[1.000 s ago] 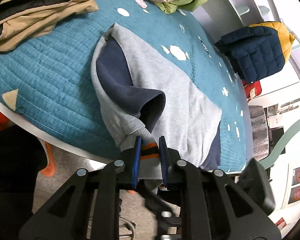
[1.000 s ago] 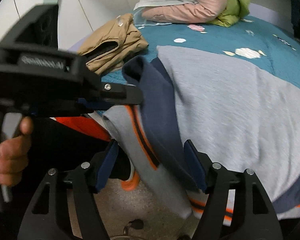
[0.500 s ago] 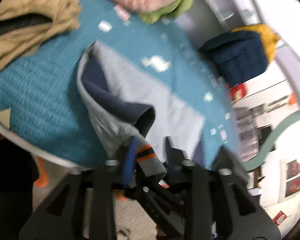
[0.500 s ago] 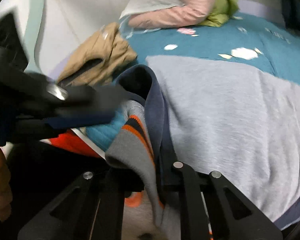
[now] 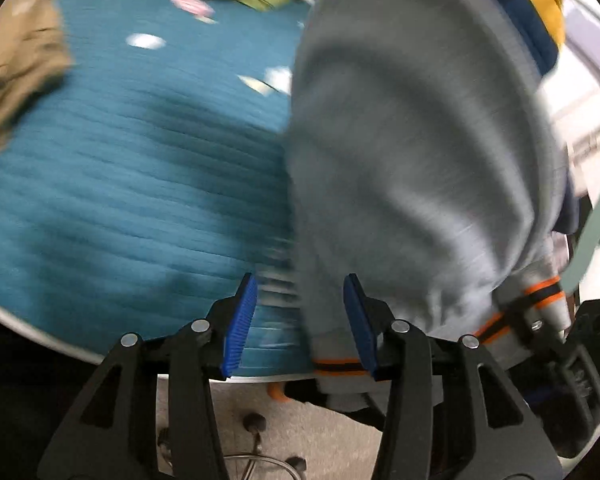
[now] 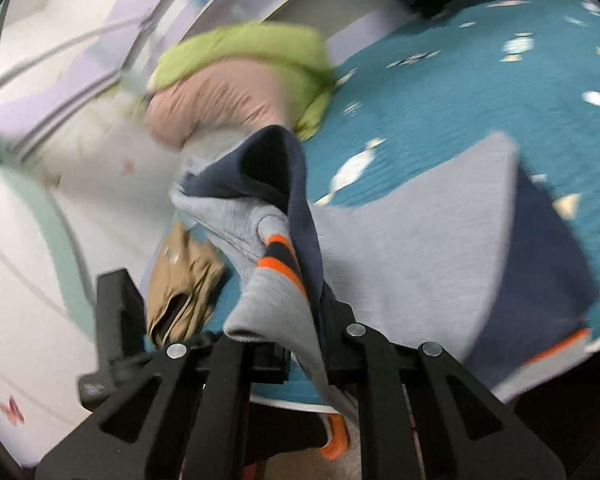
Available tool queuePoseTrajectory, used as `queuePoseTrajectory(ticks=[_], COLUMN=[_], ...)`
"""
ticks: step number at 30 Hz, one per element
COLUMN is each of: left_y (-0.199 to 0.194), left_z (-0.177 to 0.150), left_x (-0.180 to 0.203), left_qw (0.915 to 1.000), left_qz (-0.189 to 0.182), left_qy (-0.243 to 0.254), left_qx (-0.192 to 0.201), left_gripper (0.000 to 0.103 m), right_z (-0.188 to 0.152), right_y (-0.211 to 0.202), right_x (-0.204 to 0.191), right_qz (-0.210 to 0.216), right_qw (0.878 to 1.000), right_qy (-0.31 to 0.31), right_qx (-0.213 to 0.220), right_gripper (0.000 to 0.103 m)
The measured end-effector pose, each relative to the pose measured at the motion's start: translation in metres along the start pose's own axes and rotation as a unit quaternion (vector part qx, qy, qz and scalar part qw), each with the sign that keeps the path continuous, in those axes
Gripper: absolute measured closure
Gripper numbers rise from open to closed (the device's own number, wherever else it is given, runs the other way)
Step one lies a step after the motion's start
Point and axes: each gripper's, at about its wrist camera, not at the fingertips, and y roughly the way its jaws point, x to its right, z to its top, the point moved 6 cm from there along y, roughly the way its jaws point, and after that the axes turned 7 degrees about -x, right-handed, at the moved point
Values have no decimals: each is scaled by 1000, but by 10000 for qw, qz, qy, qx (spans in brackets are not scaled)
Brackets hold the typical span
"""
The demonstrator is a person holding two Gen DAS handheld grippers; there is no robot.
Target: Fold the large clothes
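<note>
Right gripper (image 6: 288, 356), lower centre of its view: jaws clamped on the striped cuff and navy edge of the grey sweatshirt (image 6: 412, 248), lifting that side off the teal bed (image 6: 480, 92). Left gripper (image 5: 300, 320), lower centre of its view: jaws have just been opening and stand apart, a grey hem fold lying loose between them, against the right one.

Likely step: carrying the held side across the body. Keep the clamp firm, sweep low and level, lay the edge square on the far seam; left gripper clears out or pins the hem.

Count: one sweatshirt, two grippers, one tan garment (image 6: 184, 292) lower left, one pink-and-green bundle (image 6: 236, 80) upper left.
</note>
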Motion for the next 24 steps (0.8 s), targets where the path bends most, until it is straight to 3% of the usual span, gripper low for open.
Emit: queuePoseTrajectory(ticks=[5, 7, 9, 11, 13, 15, 17, 24], left_y=[53, 66, 78, 89, 93, 94, 92, 93], left_z=[-5, -6, -6, -7, -9, -9, -15, -21], left_x=[53, 59, 60, 59, 51, 47, 41, 45], left_qw=[9978, 9967, 9957, 9940, 9938, 9951, 9957, 9951], left_qz=[147, 294, 434, 610, 642, 528, 449, 430], left_qy=[482, 509, 502, 505, 441, 274, 140, 43], left_qx=[-433, -560, -642, -755, -789, -790, -801, -892], left_gripper=[56, 53, 39, 37, 37, 34, 33, 29], right_z=[3, -4, -18, -31, -36, -29, -23, -38], right_y=[-31, -25, -15, -12, -18, -32, -44, -34], right_x=[67, 104, 130, 154, 161, 160, 163, 197], right_qz=[-587, -807, -931, -1055, -965, -1061, -1180, -1062], right_qw=[9955, 9889, 9825, 9738, 9698, 9722, 9727, 9608], right_qy=[722, 1245, 1582, 1957, 2183, 2058, 1983, 2478], right_qx=[167, -41, -306, -486, -495, -352, -239, -645], right_gripper=[94, 93, 88, 84, 76, 58, 50, 45])
